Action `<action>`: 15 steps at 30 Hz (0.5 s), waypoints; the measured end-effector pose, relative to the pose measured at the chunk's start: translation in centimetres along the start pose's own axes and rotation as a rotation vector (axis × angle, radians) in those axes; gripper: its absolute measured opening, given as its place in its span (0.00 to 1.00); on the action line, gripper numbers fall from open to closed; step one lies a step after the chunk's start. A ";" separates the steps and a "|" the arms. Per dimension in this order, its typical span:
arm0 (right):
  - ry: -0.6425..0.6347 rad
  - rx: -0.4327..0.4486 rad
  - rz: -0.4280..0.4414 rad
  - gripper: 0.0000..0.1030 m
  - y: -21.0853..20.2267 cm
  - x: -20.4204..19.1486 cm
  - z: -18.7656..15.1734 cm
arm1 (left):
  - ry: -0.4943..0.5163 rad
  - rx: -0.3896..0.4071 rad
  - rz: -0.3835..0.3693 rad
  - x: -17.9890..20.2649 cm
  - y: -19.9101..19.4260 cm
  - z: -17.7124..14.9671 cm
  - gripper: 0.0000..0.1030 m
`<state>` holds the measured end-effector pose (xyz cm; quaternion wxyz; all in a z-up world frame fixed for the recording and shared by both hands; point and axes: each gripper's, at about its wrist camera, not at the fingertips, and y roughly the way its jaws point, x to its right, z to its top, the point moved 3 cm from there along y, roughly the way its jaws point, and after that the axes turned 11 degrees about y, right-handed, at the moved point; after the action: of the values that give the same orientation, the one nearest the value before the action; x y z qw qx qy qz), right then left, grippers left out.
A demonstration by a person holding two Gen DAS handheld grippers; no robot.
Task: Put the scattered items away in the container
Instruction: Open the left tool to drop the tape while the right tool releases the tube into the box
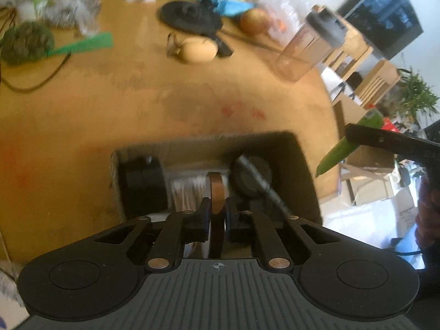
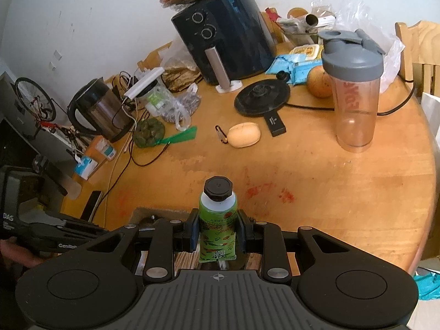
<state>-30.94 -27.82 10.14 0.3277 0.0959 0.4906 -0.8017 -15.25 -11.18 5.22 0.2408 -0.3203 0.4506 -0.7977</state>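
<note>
Wooden, round and honey-coloured, the table (image 2: 316, 170) shows worn pale patches and red smears near its middle. We see the left gripper (image 1: 217, 209) over an open cardboard box (image 1: 299, 165) at the table's near edge, its fingers (image 1: 203, 214) clenched on a thin brown disc-like item (image 1: 216, 192) held edge-on above the box's dark contents. The right gripper (image 2: 217, 232), just beside the box, has its fingers grasping a green tube (image 2: 217, 228) with a black cap. Still on the table: a tan oval case (image 2: 244, 134), a clear shaker bottle (image 2: 354, 93) standing upright, a black kettle base (image 2: 261, 100), an air fryer (image 2: 222, 38) and a kettle (image 2: 96, 110) toward the white wall.
</note>
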 end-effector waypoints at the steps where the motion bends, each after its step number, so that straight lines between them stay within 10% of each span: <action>1: -0.001 -0.007 0.000 0.29 0.1 -0.1 -0.1 | -0.003 -0.004 0.002 -0.2 0.1 -0.2 0.12; 6: -0.018 -0.046 0.000 0.29 0.5 -0.5 -0.7 | 0.009 0.040 0.050 -0.2 -1.2 -0.5 0.54; 15: -0.059 -0.153 -0.008 0.29 1.9 -1.3 -1.2 | 0.050 0.130 0.138 0.1 -3.3 0.1 0.54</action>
<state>-28.98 -26.84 8.75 0.3451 0.0449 0.5407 -0.7658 -15.54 -9.78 8.19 0.3041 -0.2521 0.4246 -0.8147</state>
